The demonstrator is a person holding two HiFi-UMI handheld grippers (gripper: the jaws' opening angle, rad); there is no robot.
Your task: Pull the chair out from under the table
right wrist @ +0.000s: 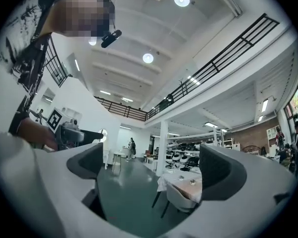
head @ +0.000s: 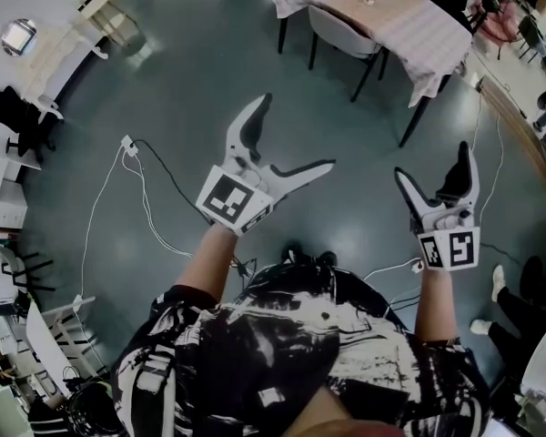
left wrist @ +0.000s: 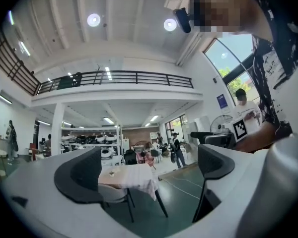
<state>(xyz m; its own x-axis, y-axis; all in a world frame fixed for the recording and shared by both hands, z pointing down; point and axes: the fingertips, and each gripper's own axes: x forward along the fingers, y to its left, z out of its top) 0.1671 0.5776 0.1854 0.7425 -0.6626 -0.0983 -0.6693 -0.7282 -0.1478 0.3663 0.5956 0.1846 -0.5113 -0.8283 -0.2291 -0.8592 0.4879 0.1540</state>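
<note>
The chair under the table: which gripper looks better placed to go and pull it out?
Probably the left. Both grippers are open, empty and well short of the chair, but the left gripper points at it, its view framing the chair between its jaws. The right gripper stands off to the side.

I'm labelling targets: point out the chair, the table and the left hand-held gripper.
chair [head: 341, 33], head view, grey backrest.
table [head: 393, 12], head view, bare tabletop.
left hand-held gripper [head: 298, 132], head view, between fingertips.
</note>
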